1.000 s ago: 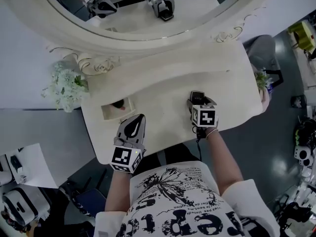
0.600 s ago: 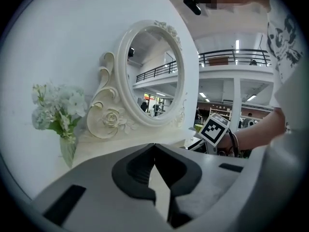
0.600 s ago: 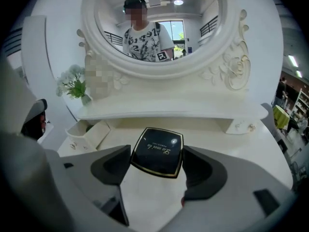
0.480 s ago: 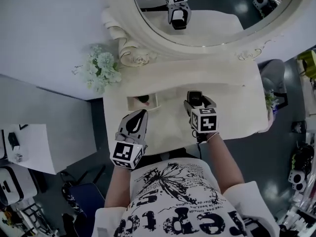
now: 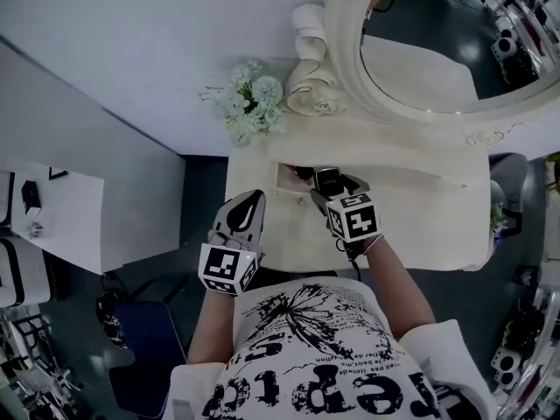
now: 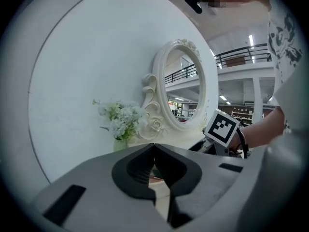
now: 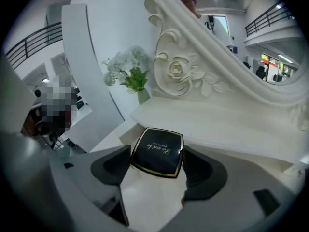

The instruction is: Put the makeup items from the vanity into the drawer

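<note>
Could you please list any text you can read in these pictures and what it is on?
"La…": gold script on the black compact in the jaws of the right gripper; the rest is too small.
T-shirt lettering: upside down, cut off, unreadable.
Marker cubes: patterns only, no words.

A staged bedroom corner inside a large hall is shown. A cream carved bench (image 5: 420, 204), with an oval mirror (image 5: 429, 68) and a vase of white flowers (image 5: 249, 103) at its back left corner, is set against a free-standing white partition (image 5: 157, 51). Beyond it, a railed upper gallery (image 6: 241, 57), strip ceiling lights (image 6: 250, 39) and a bare grey floor (image 5: 206, 199) are seen.
</note>
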Demonstrator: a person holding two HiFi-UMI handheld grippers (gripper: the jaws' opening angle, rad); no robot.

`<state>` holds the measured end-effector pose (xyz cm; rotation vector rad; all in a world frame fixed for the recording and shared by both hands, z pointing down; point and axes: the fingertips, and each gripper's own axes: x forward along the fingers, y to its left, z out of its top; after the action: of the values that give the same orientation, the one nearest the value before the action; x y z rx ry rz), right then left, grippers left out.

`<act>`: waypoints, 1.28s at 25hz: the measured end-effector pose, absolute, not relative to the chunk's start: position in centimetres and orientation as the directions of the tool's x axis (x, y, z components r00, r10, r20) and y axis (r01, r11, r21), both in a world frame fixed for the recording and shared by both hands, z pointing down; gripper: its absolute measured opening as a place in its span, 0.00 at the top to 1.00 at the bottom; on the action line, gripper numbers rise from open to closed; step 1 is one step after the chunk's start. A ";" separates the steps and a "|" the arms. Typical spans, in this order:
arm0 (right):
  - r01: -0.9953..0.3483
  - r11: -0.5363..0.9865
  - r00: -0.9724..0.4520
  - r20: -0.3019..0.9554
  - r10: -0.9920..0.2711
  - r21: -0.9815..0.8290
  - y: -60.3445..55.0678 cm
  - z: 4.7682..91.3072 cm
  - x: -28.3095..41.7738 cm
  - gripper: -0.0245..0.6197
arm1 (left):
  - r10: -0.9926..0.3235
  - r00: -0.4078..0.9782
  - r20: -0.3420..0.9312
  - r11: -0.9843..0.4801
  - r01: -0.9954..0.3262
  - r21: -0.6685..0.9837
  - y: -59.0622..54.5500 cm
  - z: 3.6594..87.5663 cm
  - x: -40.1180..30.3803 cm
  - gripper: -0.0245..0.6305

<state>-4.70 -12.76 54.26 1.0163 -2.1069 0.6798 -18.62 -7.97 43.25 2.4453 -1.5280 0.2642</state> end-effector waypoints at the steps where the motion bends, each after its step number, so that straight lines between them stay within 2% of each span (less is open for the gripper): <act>1: -0.799 0.580 -0.467 0.771 -0.433 -0.158 -12.6 54.5 -5.8 0.42 | -0.861 0.423 0.284 -0.408 -0.906 0.111 -7.7 43.4 -19.3 0.93; 5: -0.761 0.624 -0.490 0.787 -0.376 -0.175 -12.6 55.4 -8.5 0.42 | -0.876 0.384 0.293 -0.367 -0.923 0.113 -7.0 43.8 -21.5 0.93; 12: -0.757 0.613 -0.509 0.794 -0.332 -0.229 -12.5 56.3 -10.4 0.42 | -0.887 0.350 0.303 -0.330 -0.937 0.117 -6.5 44.2 -23.4 0.93; 23: -0.778 0.601 -0.510 0.744 -0.433 -0.184 -13.7 54.0 -10.1 0.42 | -0.888 0.360 0.288 -0.341 -0.933 0.116 -7.1 43.8 -23.2 0.93; 28: -0.761 0.614 -0.575 0.655 -0.490 -0.209 -13.5 50.9 -9.5 0.43 | -0.880 0.384 0.280 -0.372 -0.923 0.097 -7.4 42.9 -22.1 0.93; 30: -0.755 0.622 -0.598 0.605 -0.526 -0.205 -13.4 49.2 -9.0 0.48 | -0.876 0.400 0.268 -0.392 -0.916 0.087 -7.8 42.3 -21.5 0.93; 32: -0.769 0.608 -0.597 0.557 -0.577 -0.195 -13.6 47.5 -8.1 0.62 | -0.872 0.416 0.258 -0.412 -0.908 0.075 -8.3 41.6 -20.8 0.93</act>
<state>-8.05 -13.62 47.53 1.0693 -2.3927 0.5881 -20.81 -8.30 41.64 2.4661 -1.5728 0.2643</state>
